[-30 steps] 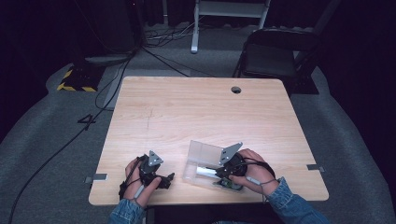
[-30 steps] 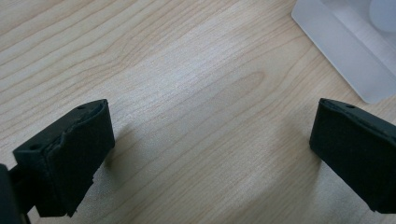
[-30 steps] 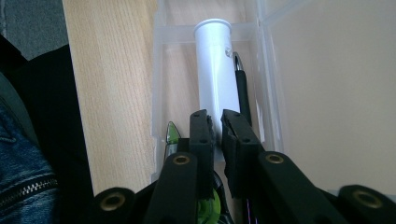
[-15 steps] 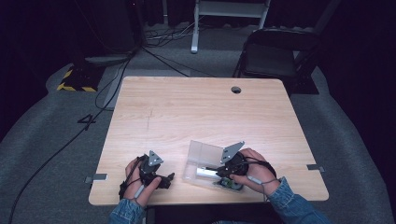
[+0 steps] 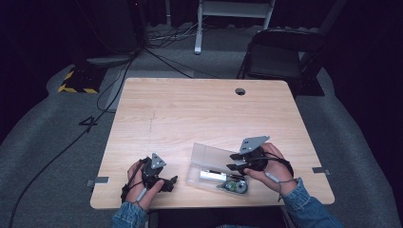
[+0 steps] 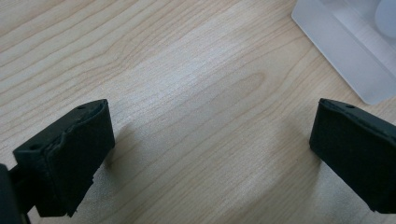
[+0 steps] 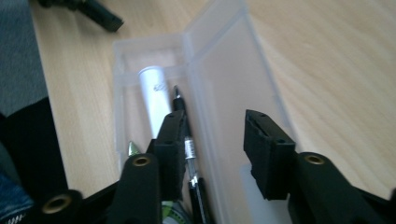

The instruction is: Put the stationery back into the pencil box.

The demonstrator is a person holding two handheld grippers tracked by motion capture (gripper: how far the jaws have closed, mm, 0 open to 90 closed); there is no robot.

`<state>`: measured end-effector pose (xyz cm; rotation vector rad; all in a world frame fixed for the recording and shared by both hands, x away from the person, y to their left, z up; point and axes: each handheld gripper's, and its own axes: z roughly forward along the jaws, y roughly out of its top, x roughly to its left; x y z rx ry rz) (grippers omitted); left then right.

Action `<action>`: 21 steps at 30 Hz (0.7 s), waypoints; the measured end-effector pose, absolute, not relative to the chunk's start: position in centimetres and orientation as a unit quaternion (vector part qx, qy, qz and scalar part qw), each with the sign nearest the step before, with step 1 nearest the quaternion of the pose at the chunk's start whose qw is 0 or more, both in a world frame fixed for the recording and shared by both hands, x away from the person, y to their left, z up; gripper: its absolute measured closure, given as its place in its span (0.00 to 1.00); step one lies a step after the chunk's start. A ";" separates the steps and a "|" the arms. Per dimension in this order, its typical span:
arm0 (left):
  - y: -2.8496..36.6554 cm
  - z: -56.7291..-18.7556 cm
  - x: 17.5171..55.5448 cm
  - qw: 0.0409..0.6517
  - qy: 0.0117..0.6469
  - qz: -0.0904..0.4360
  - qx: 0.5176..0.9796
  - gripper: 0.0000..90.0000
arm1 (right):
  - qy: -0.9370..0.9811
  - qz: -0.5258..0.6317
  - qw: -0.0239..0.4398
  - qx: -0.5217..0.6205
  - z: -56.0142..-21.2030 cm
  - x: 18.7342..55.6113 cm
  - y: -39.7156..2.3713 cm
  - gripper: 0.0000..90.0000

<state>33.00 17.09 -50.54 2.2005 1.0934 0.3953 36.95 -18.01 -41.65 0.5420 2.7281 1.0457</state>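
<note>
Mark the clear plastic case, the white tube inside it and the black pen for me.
clear plastic case point(image 5: 205, 156): high view, on its open lid.
white tube point(image 7: 154, 100): right gripper view, on the middle of its body.
black pen point(image 7: 178, 100): right gripper view, near its far tip.

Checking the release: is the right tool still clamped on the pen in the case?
No: in the right gripper view the right tool stands open above the clear case, with the pen lying loose beside one jaw.
</note>
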 end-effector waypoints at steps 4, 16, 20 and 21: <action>17.2 -50.6 33.2 0.321 0.419 0.153 0.835 0.00 | 0.895 0.376 0.108 0.216 -40.6 37.3 -20.0 0.54; 17.6 -50.6 33.7 0.321 0.427 0.154 0.831 0.00 | 0.857 0.395 0.154 0.292 -39.6 38.7 -25.5 0.43; 17.7 -50.6 33.8 0.322 0.431 0.153 0.829 0.01 | 0.849 0.393 0.163 0.314 -39.8 39.2 -27.1 0.42; 17.7 -50.6 33.8 0.321 0.431 0.154 0.829 0.01 | 0.846 0.393 0.166 0.319 -39.8 39.3 -27.5 0.42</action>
